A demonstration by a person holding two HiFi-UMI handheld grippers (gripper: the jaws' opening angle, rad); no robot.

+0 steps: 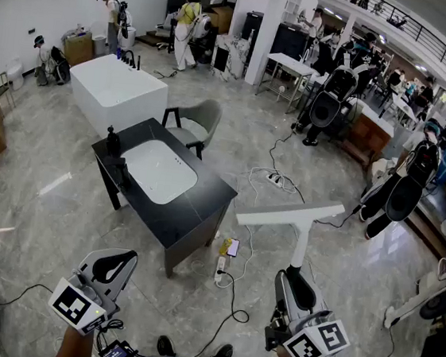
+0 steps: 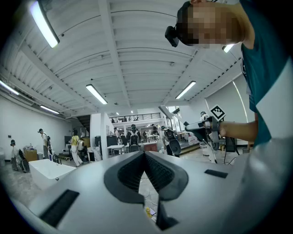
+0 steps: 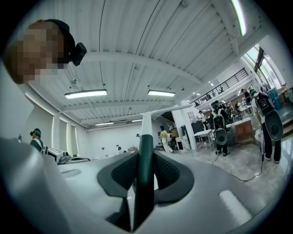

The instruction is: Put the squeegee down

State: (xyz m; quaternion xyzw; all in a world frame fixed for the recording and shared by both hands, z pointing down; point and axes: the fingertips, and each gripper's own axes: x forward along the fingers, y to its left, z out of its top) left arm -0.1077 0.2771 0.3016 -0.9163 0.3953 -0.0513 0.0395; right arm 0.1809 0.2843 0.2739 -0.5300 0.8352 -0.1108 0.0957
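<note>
Right gripper view: right gripper (image 3: 144, 154) clamps squeegee (image 3: 146, 124) handle, blade toward twelve o'clock; left gripper (image 2: 144, 153) apparently closed, empty.

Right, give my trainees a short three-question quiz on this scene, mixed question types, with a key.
1. Which gripper clamps the squeegee by its dark handle?
2. True or false: the left gripper has its jaws wide apart.
3. The squeegee's white blade is: A lying on the floor; B held up in the air; C resting in the white basin.
Key: 1 the right gripper; 2 false, its jaws are together and empty; 3 B.
</note>
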